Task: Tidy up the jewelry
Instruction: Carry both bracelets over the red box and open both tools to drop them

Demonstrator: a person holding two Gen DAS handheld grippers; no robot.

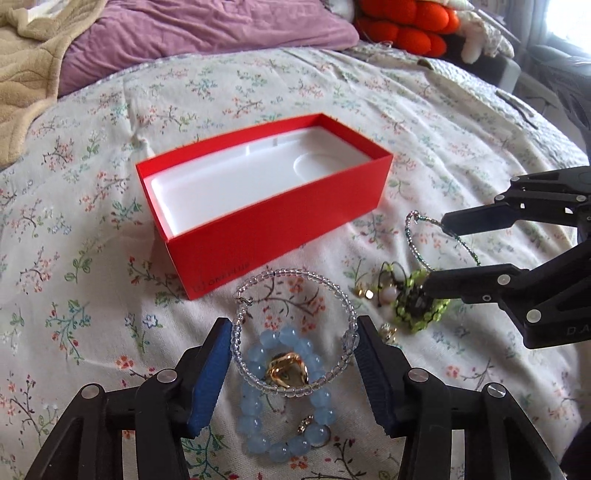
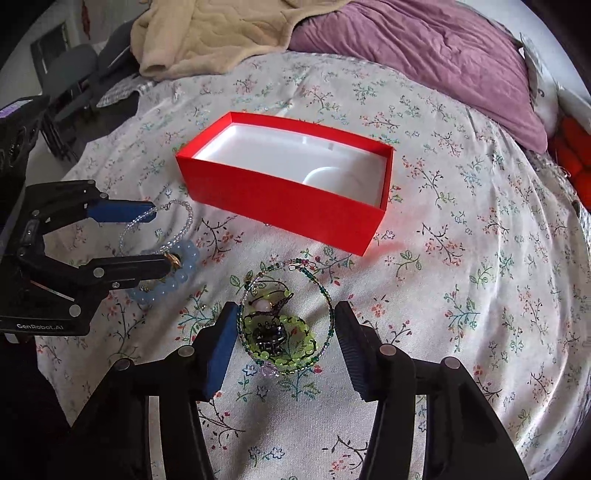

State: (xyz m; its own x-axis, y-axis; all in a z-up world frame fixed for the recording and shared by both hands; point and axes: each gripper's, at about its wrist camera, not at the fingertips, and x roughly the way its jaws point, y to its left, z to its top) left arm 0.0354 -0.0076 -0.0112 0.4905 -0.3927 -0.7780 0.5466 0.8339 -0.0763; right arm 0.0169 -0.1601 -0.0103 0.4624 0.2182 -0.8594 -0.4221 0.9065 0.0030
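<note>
Clear bead bracelet (image 1: 295, 328) lying flat on the floral bedspread (image 1: 92, 258), looped between the blue pads of the left gripper (image 1: 293, 369), overlapping a blue bead bracelet (image 1: 284, 402) and a gold ring (image 1: 288, 373) beneath. Left gripper jaws apart, straddling the clear loop, pads just beside or touching its outer beads; contact not certain. Placement judged as a pre-grasp: closing inward would pinch the loop, though the ring and blue beads directly under it risk being caught as well.

To the right of the left gripper: second cluster, a thin green bead bangle (image 2: 286, 317) ringing a lime bead bracelet (image 2: 280, 341) and a dark charm (image 2: 271, 338). Right gripper (image 2: 284, 343) jaws apart, bracketing this cluster, not clamped on anything. Small gold beads (image 1: 364, 293) and a pale pink bead (image 1: 389, 294) loose beside the cluster.

Ahead of both grippers: open red box (image 1: 280, 221) with a white moulded insert (image 1: 236, 184), no jewelry visible inside; judged as the destination. Near wall of the box standing between each gripper and the insert, so lifting over the rim required.

Beyond the box: purple quilt (image 1: 207, 29), beige blanket (image 1: 29, 74), orange plush toy (image 1: 406, 26); all well apart, no obstruction.
</note>
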